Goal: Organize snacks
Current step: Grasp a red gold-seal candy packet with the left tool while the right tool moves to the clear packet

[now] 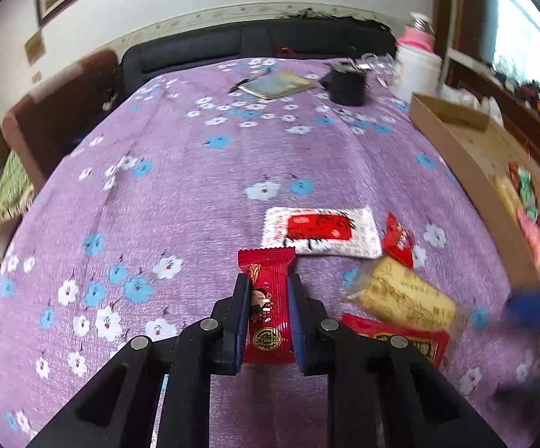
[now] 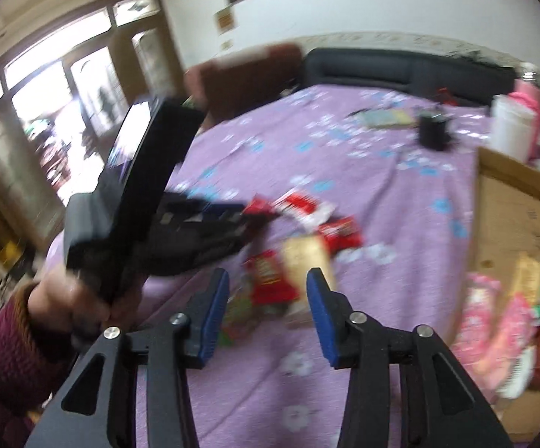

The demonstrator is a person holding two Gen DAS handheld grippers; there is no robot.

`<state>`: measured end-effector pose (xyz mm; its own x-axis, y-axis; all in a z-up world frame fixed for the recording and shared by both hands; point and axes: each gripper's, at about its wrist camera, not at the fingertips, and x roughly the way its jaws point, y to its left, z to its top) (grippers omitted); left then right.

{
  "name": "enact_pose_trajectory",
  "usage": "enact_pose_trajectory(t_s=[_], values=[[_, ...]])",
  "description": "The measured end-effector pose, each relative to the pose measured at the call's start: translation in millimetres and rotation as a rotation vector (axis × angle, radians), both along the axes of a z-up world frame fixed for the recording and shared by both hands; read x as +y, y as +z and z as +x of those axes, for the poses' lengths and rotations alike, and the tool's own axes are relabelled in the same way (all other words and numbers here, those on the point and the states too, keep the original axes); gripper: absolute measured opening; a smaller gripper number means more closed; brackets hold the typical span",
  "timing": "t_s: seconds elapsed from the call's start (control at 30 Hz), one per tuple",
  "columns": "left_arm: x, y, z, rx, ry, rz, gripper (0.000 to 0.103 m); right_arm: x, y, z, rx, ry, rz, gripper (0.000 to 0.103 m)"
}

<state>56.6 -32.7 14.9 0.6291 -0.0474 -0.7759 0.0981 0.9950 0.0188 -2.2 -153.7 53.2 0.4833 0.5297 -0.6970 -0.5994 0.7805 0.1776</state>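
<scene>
My left gripper (image 1: 269, 285) is shut on a red snack packet (image 1: 268, 313) with a cartoon figure, its pads pressing both long sides just above the purple flowered cloth (image 1: 180, 194). Beside it lie a white-and-red packet (image 1: 322, 232), a small red packet (image 1: 399, 239), a yellow biscuit pack (image 1: 406, 296) and a red pack (image 1: 404, 339). In the blurred right wrist view my right gripper (image 2: 268, 280) hangs open above the same pile, over the red pack (image 2: 270, 276) and the yellow pack (image 2: 305, 257), touching nothing. The left gripper (image 2: 247, 212) shows there too, held by a hand.
A cardboard box (image 1: 453, 138) holding several sorted snacks (image 2: 509, 321) stands at the table's right edge. At the far end are a notebook (image 1: 275, 85), a black cup (image 1: 346, 87) and a white container (image 1: 417, 72). A person's hand in a maroon sleeve (image 2: 5, 351) is at left.
</scene>
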Motion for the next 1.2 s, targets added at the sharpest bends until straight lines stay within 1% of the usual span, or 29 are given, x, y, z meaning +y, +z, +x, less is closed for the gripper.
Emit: enact_pose_trajectory(t_s=[0.03,0.07,0.13,0.23,0.4,0.47,0.53,0.67,0.7,0.77,0.8,0.83,1.0,1.03,1.1,1.13,1.2], values=[[3,1,0,-0.004,0.010,-0.007,0.020,7,-4,-2,0.017,0.015,-0.012,0.052],[5,3,-1,-0.012,0.021,-0.008,0.020,12,-8,-3,0.028,0.018,-0.029,0.052],[10,9,-3,-0.033,0.042,-0.022,0.020,19,-14,-5,0.048,0.023,-0.049,0.052],[16,16,-4,-0.065,0.076,-0.036,0.020,22,-19,-5,0.076,0.032,-0.054,0.053],[24,20,-5,-0.076,0.101,-0.067,0.020,23,-29,0,0.122,0.024,-0.058,0.053],[23,20,-6,-0.079,0.102,-0.067,0.020,29,-33,0,0.115,0.025,-0.082,0.054],[23,20,-5,-0.080,0.099,-0.066,0.020,34,-37,-1,0.087,0.016,-0.122,0.058],[22,20,-6,-0.083,0.097,-0.058,0.020,39,-39,-4,0.052,0.015,-0.152,0.058],[22,20,-6,-0.084,0.097,-0.056,0.020,39,-39,-4,0.053,0.015,-0.149,0.057],[22,20,-6,-0.082,0.098,-0.055,0.020,38,-39,-4,0.052,0.015,-0.145,0.051],[22,20,-6,-0.082,0.098,-0.055,0.020,38,-38,-5,0.054,0.018,-0.142,0.043],[22,20,-6,-0.080,0.097,-0.055,0.020,38,-38,-5,0.059,0.027,-0.137,0.037],[22,19,-5,-0.080,0.102,-0.056,0.020,44,-36,-12,0.034,0.066,-0.195,0.036],[22,19,-5,-0.081,0.104,-0.056,0.020,43,-35,-11,0.035,0.058,-0.192,0.037],[23,19,-5,-0.081,0.107,-0.056,0.020,37,-32,-9,0.062,0.041,-0.151,0.039],[23,19,-4,-0.080,0.108,-0.056,0.020,32,-30,-6,0.085,0.029,-0.114,0.043],[23,19,-4,-0.080,0.107,-0.053,0.020,27,-29,-1,0.120,0.001,-0.068,0.048]])
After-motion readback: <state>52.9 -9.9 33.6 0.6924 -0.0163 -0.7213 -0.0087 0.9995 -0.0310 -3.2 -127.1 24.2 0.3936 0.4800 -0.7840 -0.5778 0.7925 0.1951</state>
